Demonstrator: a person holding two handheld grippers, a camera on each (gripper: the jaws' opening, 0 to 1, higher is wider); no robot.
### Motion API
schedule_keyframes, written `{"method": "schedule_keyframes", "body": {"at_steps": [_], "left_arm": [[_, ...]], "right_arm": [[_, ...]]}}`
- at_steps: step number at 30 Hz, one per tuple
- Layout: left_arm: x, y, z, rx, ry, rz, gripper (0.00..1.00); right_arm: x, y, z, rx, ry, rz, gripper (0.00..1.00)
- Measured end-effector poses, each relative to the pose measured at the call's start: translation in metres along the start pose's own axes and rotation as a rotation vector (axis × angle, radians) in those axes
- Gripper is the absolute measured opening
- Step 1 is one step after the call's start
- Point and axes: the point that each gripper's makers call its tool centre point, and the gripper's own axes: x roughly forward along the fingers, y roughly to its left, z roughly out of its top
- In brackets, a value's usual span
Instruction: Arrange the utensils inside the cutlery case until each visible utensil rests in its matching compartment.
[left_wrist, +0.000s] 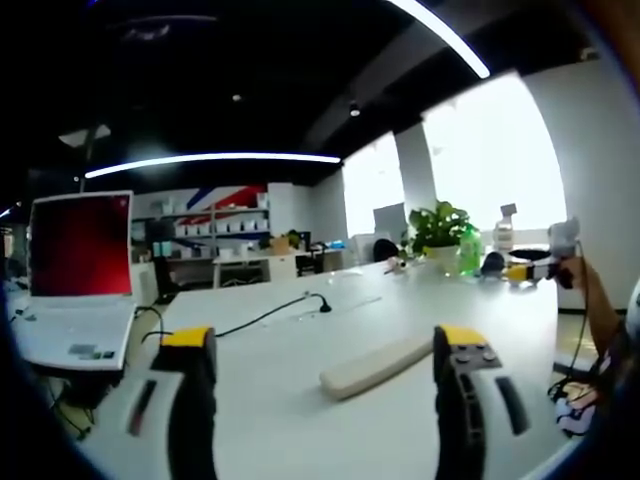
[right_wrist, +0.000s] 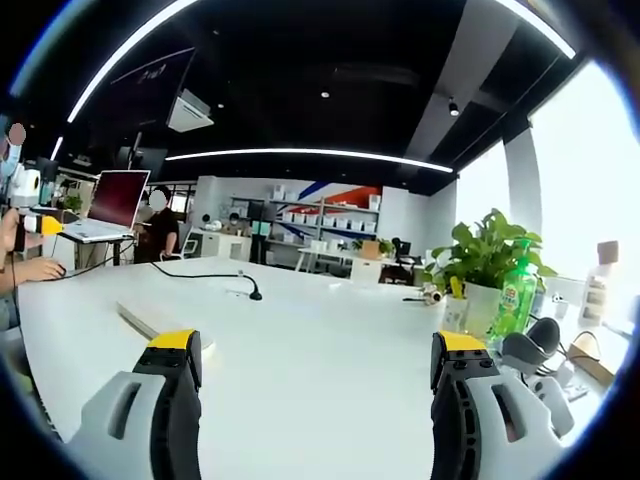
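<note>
Two grippers held wide over a long white table in an open office.

The white table (right_wrist: 330, 340) runs under dark ceilings with strip lights and bright windows. An open laptop (left_wrist: 78, 275) with a red screen sits at its far end; a potted plant (right_wrist: 487, 262) and a green bottle (right_wrist: 517, 290) stand near the window side. The long pale cutlery case (left_wrist: 375, 367) lies closed on the bare top, just ahead of the left gripper (left_wrist: 325, 350), slightly towards its right jaw. A black cable (left_wrist: 270, 315) trails across beyond it. The left gripper's jaws stand wide apart, holding nothing. The right gripper (right_wrist: 315, 350) likewise gapes, nothing between its jaws; the case sits just past its left jaw.
</note>
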Motion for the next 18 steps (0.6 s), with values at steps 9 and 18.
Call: {"method": "schedule_keyframes", "body": {"at_steps": [9, 18], "left_arm": [[0.0002, -0.0005, 0.0001, 0.001, 0.000, -0.001, 0.95], [0.0005, -0.0018, 0.0009, -0.001, -0.007, -0.009, 0.95]], "right_arm": [[0.0003, -0.0007, -0.0009, 0.001, 0.003, -0.001, 0.99], [0.0006, 0.0000, -0.0014, 0.002, 0.005, 0.002, 0.99]]}}
